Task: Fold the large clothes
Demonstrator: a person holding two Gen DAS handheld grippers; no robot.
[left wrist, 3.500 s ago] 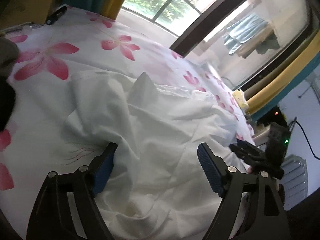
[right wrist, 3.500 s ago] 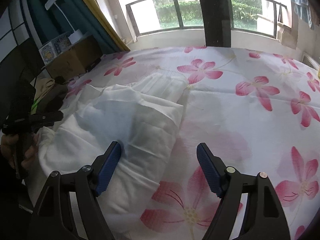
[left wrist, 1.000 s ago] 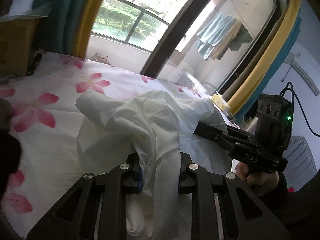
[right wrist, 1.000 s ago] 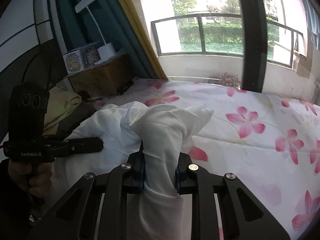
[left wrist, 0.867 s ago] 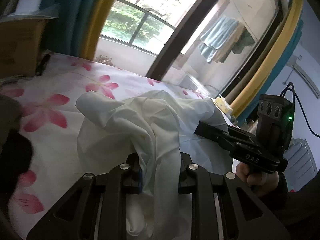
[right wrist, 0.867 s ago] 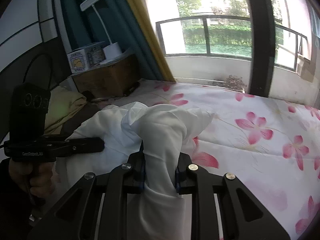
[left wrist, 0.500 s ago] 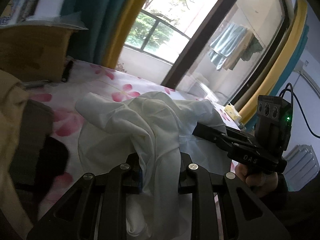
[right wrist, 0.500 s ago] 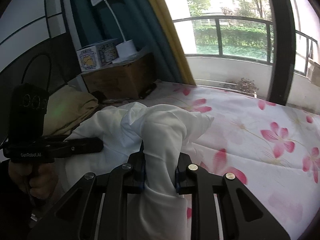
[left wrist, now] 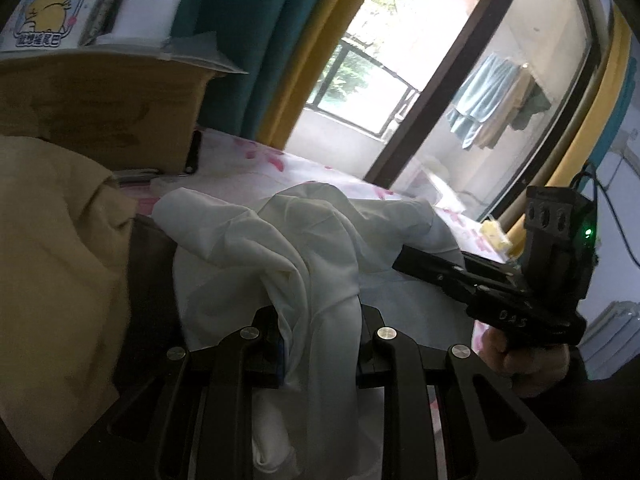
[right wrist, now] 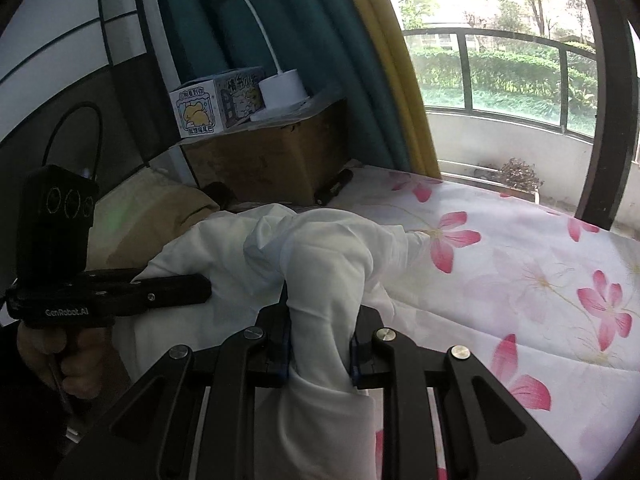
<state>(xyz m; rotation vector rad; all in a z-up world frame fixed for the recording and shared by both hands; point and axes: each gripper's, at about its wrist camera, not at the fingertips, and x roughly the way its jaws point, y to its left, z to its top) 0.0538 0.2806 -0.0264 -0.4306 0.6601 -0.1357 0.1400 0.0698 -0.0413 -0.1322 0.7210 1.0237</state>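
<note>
both grippers' fingers (left wrist: 276,344) pinch the white garment (left wrist: 320,248), bunched crosswise between them above the bed (right wrist: 520,264).

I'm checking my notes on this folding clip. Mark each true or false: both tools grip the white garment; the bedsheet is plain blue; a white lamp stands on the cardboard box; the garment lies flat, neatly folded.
1. Both the left tool and right tool grip the white garment: true.
2. The bedsheet is plain blue: false, white with pink flowers.
3. A white lamp stands on the cardboard box: true.
4. The garment lies flat, folded: false, bunched and lifted.
</note>
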